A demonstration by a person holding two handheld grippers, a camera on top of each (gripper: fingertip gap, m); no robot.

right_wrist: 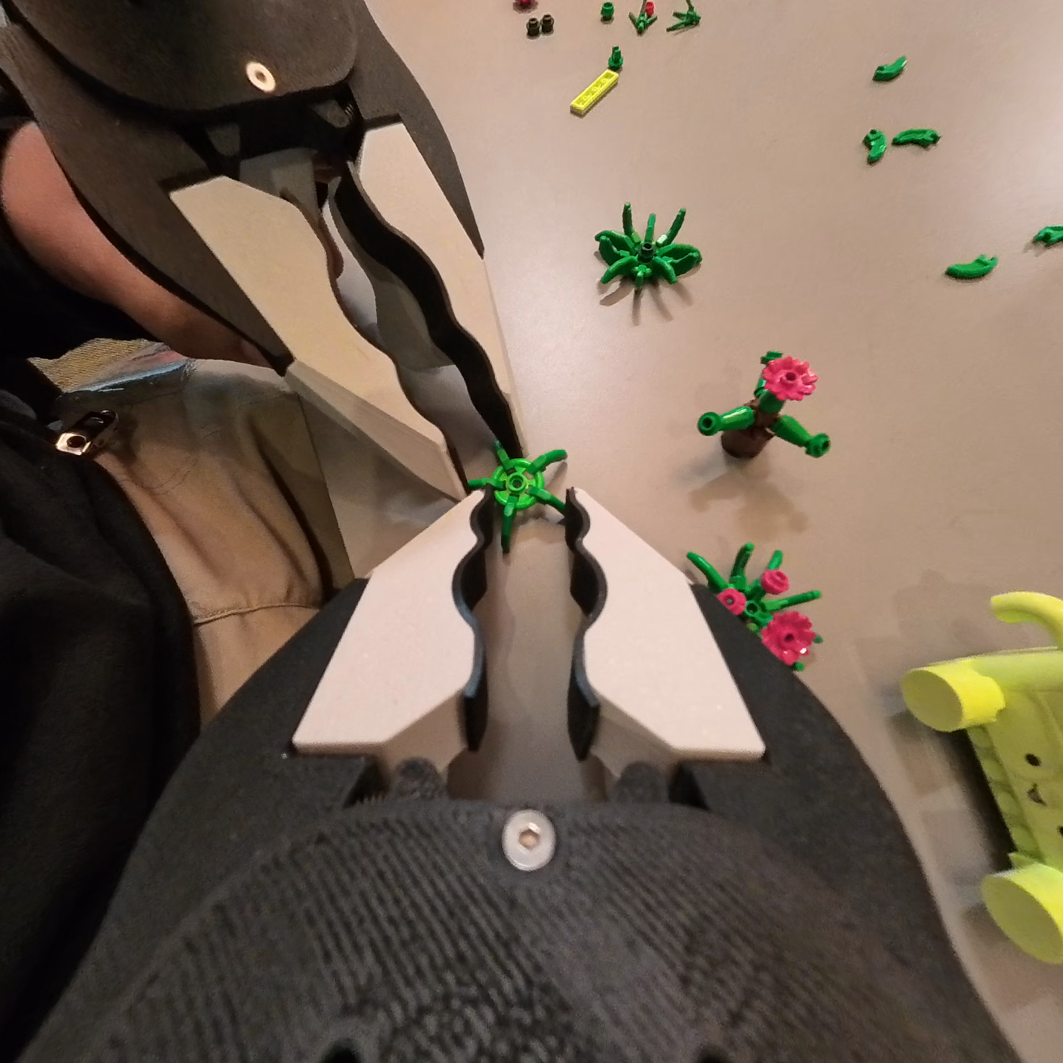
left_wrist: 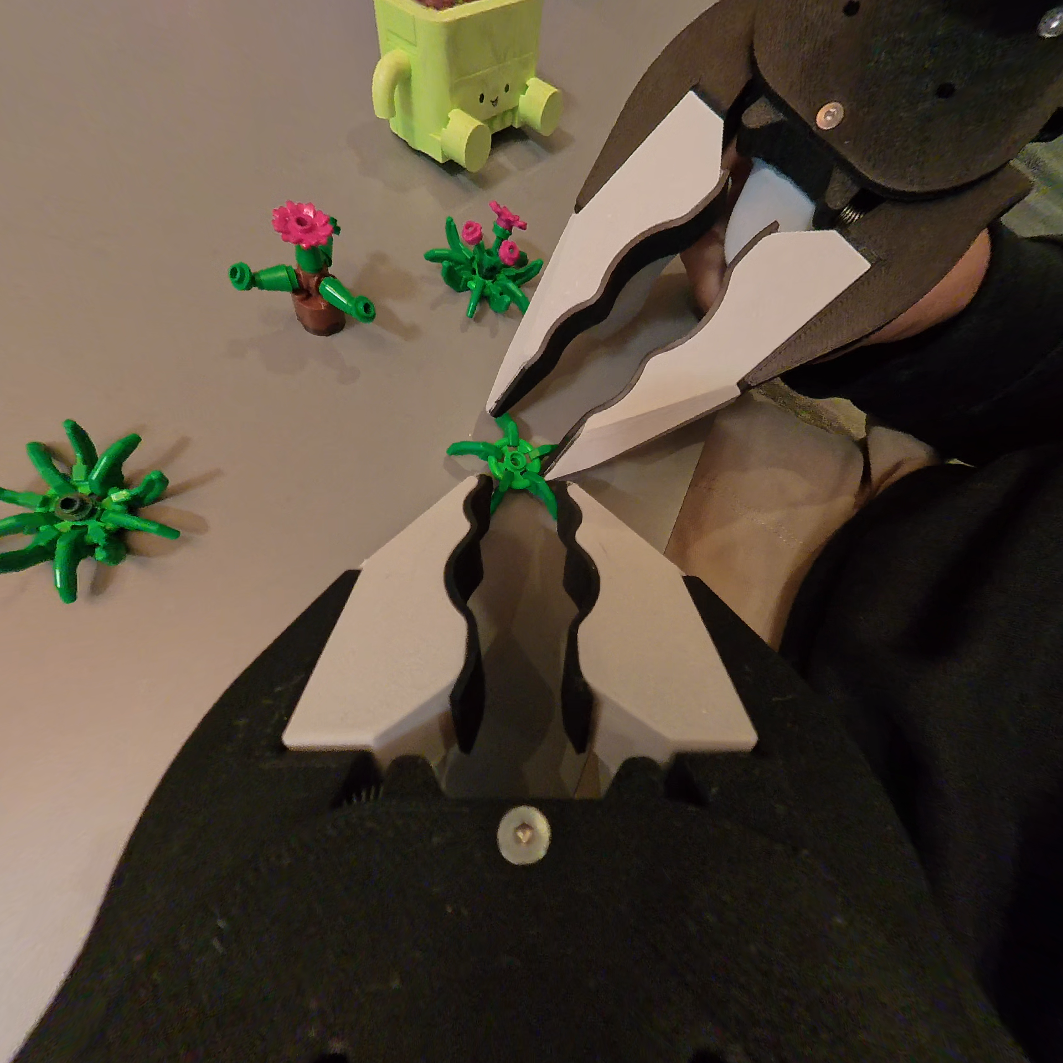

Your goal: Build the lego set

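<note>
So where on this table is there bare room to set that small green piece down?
Bare table lies near the left gripper, below the big leafy rosette. A second patch lies between rosette and flowering stem. In the right wrist view it is crowded by the pink flower cluster and yellow-green pot; loose leaves are scattered farther off.

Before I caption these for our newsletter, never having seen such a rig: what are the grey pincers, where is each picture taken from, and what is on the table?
The pincers are hand-held two-finger tools, one in each of a person's hands. Each picture comes from a camera on one tool, looking along its fingers. Near the table's edge, the left tool and right tool meet around a small green leaf rosette, fingertips touching its leaves; who grips it is unclear. On the grey table lie a large leafy rosette, a brown stem with a pink flower, a leafy cluster with pink blooms, a lime-green pot with a smiling face, and loose green pieces.
</note>
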